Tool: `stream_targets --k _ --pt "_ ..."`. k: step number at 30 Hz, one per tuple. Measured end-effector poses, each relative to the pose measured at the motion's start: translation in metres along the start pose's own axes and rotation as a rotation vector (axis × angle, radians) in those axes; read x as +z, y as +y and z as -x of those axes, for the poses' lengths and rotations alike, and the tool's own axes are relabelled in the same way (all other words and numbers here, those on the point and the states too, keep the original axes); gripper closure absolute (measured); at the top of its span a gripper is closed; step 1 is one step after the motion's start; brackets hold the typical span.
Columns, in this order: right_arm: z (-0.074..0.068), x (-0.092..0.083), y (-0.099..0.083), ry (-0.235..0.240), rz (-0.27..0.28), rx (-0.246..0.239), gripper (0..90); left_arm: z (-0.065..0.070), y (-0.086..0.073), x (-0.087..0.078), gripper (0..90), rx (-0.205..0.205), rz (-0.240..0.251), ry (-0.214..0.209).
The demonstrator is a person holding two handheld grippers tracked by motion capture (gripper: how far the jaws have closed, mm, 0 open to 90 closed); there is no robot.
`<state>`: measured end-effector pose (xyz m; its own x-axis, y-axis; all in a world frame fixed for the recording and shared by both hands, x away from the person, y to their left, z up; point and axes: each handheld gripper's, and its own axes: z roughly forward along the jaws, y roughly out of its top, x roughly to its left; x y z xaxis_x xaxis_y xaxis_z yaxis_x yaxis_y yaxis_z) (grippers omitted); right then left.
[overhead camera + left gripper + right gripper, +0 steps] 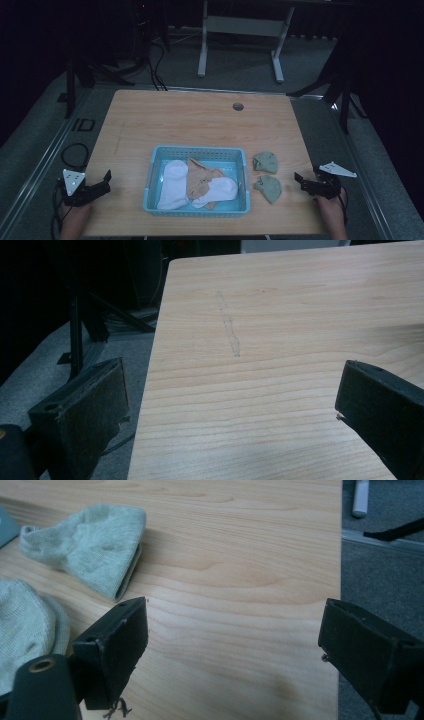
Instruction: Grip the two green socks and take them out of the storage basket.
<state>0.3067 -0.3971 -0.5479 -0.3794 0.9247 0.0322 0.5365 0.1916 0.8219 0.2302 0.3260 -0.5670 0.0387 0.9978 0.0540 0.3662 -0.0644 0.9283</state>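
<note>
Wooden table (200, 120): two grey socks (265, 162), one basket (196, 210).

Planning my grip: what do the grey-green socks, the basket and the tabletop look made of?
Grey-green socks: soft knit fabric, matte, fuzzy ribbed texture. Basket: likely moulded plastic, light blue, perforated walls. Tabletop: wood-grain surface, smooth, slight sheen; possibly laminate.
</note>
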Motion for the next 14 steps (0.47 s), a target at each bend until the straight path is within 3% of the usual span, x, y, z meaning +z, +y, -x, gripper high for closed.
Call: stream_targets --k 3,6,10,14 --pt "-0.001 -0.004 -0.006 -0.030 0.029 0.039 13.0 0.000 0.000 0.000 0.4 -0.001 0.002 -0.001" --pt "-0.001 -0.005 -0.012 -0.076 0.046 0.037 13.3 0.000 0.000 0.000 0.3 -0.001 0.003 -0.001" --pt "0.000 -0.007 -0.014 -0.085 0.073 0.062 13.3 0.000 0.000 0.000 0.4 -0.001 0.003 -0.002" --pt "-0.002 -0.008 -0.016 -0.107 0.087 0.050 13.3 0.000 0.000 0.000 0.4 -0.001 0.003 -0.003"
